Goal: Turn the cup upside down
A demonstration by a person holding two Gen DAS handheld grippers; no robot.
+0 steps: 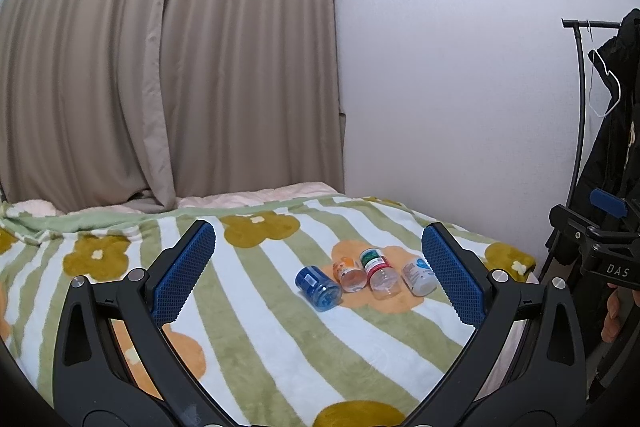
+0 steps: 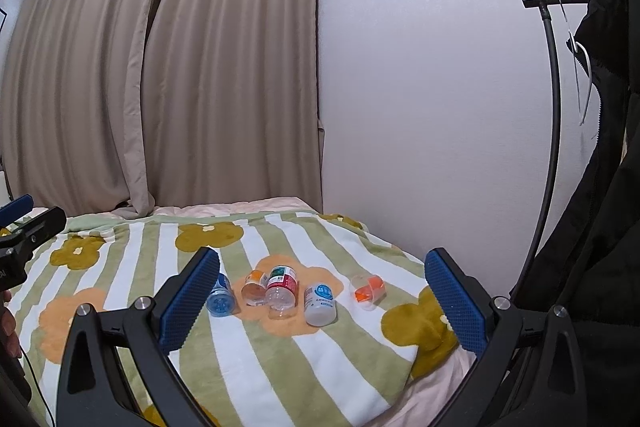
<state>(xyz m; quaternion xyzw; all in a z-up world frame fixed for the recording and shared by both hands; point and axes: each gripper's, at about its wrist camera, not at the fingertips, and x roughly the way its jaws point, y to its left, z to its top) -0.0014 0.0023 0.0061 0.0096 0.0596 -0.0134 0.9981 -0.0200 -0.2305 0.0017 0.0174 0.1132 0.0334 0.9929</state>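
Both hand-held grippers, left (image 1: 318, 269) and right (image 2: 322, 289), are hovering wide; the small cup (image 2: 367, 291) lying on the bed (image 2: 280, 347) is needing a gentle side grip.

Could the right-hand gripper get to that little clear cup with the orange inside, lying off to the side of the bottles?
Probably yes. The right gripper is open and holds nothing, and the cup lies on its side on the blanket, apart from the white bottle. Nothing lies between the fingers and the cup.

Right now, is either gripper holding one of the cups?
No: both the left gripper and right gripper are open, with the cups lying on the blanket.
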